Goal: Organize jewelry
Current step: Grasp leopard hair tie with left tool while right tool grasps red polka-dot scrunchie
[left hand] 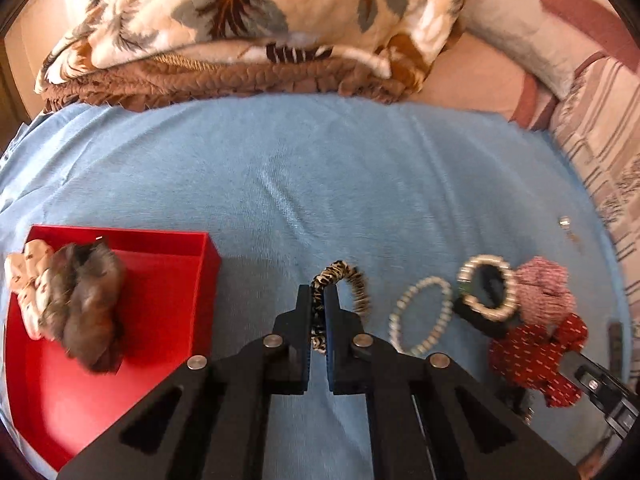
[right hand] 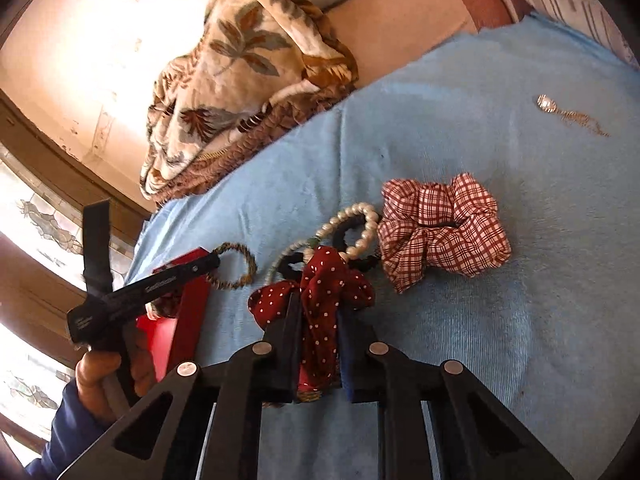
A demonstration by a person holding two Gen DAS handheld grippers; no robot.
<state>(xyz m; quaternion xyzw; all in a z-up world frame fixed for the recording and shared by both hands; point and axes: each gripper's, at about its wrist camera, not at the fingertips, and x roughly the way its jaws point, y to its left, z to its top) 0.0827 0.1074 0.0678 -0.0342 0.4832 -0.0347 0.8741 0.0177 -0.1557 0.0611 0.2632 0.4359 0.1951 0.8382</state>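
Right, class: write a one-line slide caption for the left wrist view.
Left hand-held gripper shut on a leopard-print scrunchie on blue cloth, beside a red tray holding two scrunchies.

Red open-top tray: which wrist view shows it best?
Left wrist view. The red open-top tray shows its floor, walls and the scrunchies inside, a cream printed one and a brown furry one. The right wrist view catches only a corner of it, behind the left hand-held gripper.
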